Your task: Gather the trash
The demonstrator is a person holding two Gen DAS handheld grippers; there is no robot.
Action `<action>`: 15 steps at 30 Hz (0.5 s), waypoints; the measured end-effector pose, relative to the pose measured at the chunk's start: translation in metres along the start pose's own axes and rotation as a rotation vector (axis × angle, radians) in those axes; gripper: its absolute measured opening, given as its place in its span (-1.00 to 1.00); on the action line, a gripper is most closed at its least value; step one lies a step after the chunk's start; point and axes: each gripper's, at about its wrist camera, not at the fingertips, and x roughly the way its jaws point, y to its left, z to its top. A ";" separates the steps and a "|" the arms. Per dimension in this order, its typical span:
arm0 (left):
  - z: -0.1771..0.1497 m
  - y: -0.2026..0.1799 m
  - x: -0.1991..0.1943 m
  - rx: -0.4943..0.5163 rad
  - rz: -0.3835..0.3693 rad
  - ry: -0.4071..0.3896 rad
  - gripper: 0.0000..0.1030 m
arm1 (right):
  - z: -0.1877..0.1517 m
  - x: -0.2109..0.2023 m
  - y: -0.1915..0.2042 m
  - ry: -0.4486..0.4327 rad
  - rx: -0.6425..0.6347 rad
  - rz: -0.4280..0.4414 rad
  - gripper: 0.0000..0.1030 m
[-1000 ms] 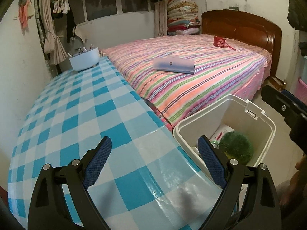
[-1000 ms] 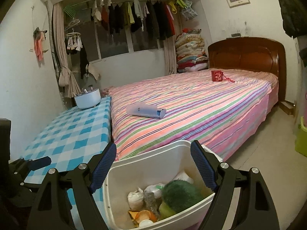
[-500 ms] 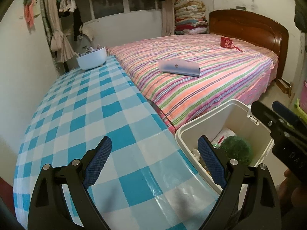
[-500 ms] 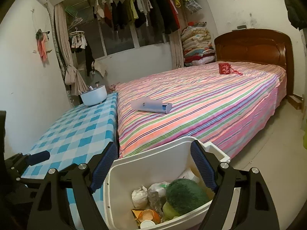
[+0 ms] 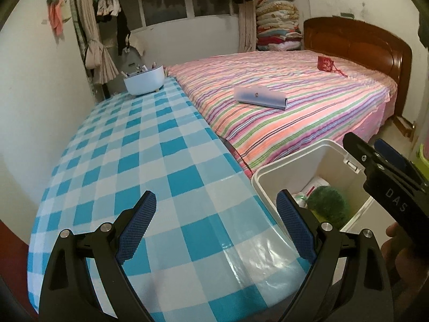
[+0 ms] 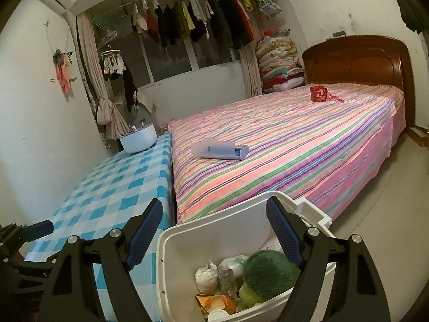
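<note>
A white plastic bin (image 5: 295, 158) (image 6: 214, 222) stands on the floor between the checked table and the bed. In it lie a fuzzy green ball (image 6: 268, 271) (image 5: 327, 204), white crumpled wads (image 6: 206, 276) and orange scraps (image 6: 217, 302). My right gripper (image 6: 214, 202) hangs open over the bin's mouth with nothing between its fingers; it also shows at the right edge of the left wrist view (image 5: 375, 158). My left gripper (image 5: 215, 196) is open and empty above the near end of the blue checked tablecloth (image 5: 134, 161), left of the bin.
A striped bed (image 5: 295, 107) fills the right, with a pale lilac roll (image 5: 260, 98) and a red pouch (image 5: 325, 63) on it. A white bowl of small items (image 5: 144, 80) sits at the table's far end. Bare floor (image 6: 375, 201) lies right of the bin.
The left gripper has risen and drawn back, so more of the table and window wall shows. The right gripper has come further into the left view. Both stay open.
</note>
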 end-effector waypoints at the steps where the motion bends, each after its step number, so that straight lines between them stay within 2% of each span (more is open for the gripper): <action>1: -0.001 0.000 -0.001 -0.010 -0.004 0.001 0.75 | 0.000 -0.001 0.000 -0.004 -0.002 -0.004 0.51; 6: -0.002 0.000 -0.002 -0.025 -0.029 -0.004 0.75 | -0.003 -0.006 -0.006 -0.011 -0.015 -0.042 0.51; 9: 0.002 -0.008 0.002 0.004 -0.060 -0.005 0.75 | -0.004 -0.009 -0.013 -0.012 0.030 -0.062 0.51; 15: 0.007 -0.016 0.009 0.050 -0.086 -0.037 0.75 | -0.006 -0.011 -0.009 -0.030 0.005 -0.092 0.51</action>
